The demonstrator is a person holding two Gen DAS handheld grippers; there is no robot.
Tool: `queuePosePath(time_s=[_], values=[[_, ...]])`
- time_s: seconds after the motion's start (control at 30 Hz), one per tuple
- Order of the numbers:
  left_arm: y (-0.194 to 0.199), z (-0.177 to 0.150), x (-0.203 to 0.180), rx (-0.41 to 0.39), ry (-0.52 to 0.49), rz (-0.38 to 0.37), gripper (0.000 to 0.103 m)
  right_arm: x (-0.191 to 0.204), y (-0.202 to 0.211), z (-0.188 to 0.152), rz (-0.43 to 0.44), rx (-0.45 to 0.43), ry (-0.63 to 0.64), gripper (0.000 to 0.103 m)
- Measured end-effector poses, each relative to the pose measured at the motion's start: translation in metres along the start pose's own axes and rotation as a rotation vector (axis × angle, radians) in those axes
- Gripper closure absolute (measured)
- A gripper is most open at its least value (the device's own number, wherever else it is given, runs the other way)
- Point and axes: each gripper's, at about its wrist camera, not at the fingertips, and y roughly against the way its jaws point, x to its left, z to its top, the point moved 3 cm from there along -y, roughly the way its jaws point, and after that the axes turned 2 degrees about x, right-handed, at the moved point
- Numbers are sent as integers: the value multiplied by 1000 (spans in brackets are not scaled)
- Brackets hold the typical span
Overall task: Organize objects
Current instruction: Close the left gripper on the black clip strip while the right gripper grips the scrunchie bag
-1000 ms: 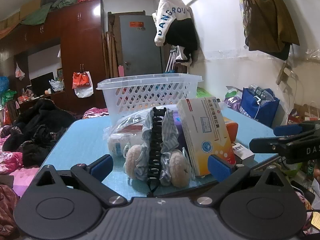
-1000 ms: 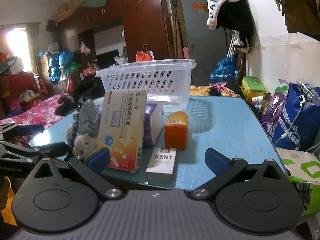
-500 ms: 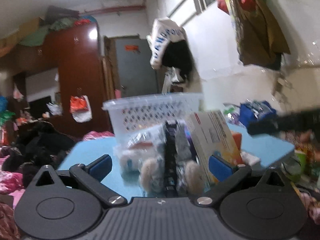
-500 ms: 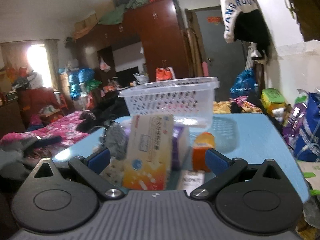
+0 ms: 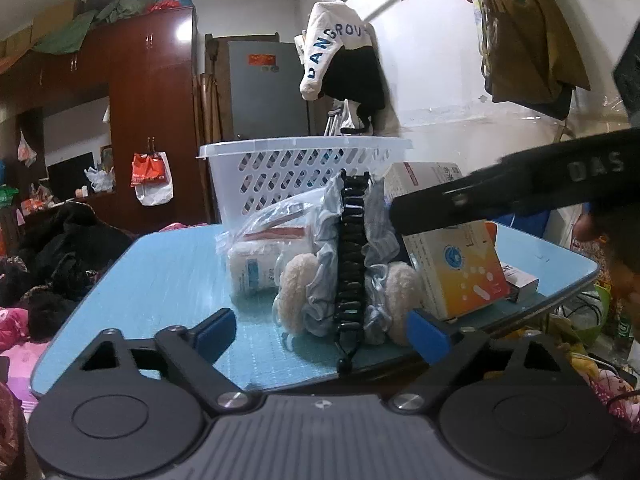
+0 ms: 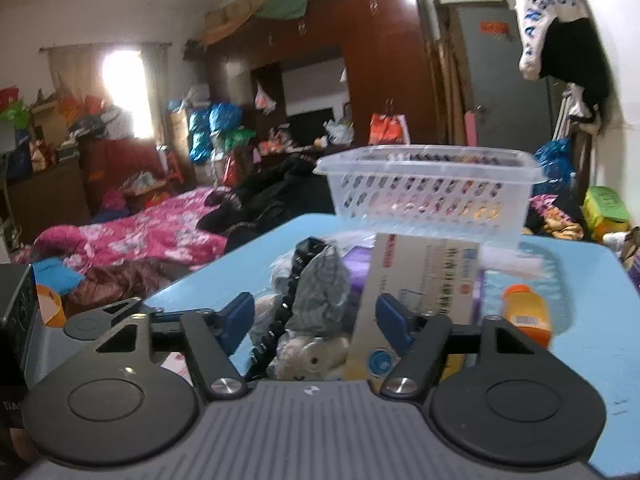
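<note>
Blue table: hair-clip plush between spread left jaws, medicine box just beyond released right jaws, both poised for grasping; white basket behind, awaiting items.

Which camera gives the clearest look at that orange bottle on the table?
The right wrist view: the orange bottle stands in the open right of the medicine box. In the left wrist view that box hides it entirely.

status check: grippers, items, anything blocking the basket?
Left gripper open, low at table edge, empty. Right gripper open, above the hair clip and medicine box, nothing gripped. Basket behind the pile, apparently empty; path over the pile open.
</note>
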Motion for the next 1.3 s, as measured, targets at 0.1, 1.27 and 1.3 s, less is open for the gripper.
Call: queuePosePath(time_s=[0.1, 1.27, 1.3], values=[[-5, -2, 0, 16, -2, -11, 21, -1, -6, 3, 4, 3, 0, 39], [-1, -2, -14, -20, -52, 9, 84, 2, -10, 29, 46, -5, 43, 68], [0, 0, -14, -30, -53, 14, 84, 1, -9, 31, 50, -9, 40, 68]])
